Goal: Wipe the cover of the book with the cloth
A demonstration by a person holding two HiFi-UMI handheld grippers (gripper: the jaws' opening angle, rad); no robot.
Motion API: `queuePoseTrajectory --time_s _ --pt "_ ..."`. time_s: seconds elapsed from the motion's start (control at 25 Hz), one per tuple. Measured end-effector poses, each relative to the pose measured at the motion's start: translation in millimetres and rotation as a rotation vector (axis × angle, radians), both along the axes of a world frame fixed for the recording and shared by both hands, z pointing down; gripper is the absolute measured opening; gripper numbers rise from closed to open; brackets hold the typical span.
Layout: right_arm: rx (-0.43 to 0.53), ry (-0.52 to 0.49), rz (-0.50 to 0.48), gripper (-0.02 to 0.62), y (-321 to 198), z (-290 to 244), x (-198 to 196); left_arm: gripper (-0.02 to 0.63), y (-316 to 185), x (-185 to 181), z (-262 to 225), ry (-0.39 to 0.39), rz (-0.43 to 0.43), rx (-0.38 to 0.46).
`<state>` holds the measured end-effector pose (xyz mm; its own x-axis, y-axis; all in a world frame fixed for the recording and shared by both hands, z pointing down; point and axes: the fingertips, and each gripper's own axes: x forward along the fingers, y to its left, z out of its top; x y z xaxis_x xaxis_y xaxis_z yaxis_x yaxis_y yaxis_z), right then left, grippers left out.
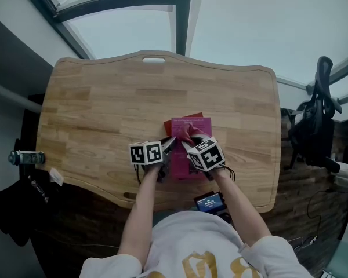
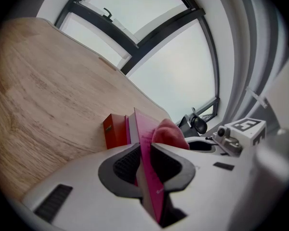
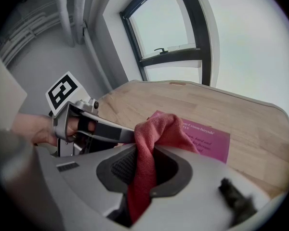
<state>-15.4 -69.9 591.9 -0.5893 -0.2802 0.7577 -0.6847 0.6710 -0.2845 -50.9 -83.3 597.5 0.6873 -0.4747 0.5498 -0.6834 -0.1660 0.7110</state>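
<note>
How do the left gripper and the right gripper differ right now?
The left gripper is shut on the pink book, which sits thin and stiff between its jaws. The right gripper is shut on the red cloth, which is soft and bunched. The left gripper sits at the book's left edge, the right gripper over its cover. Both grip something.

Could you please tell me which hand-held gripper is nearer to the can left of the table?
Left. The left hand-held gripper, gripping the pink book, sits toward the can; the right hand-held gripper, holding the cloth, is farther right.
</note>
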Motion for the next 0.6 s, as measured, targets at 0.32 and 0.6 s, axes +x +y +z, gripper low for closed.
queuePoseTrajectory --time_s 0.32,0.6 --pt "-0.003 -0.004 0.002 0.071 10 1 1 0.074 -1 0 1 0.002 0.003 0.0" --pt "-0.013 -0.007 -0.019 0.071 21 1 1 0.074 0 0 1 -0.002 0.006 0.003"
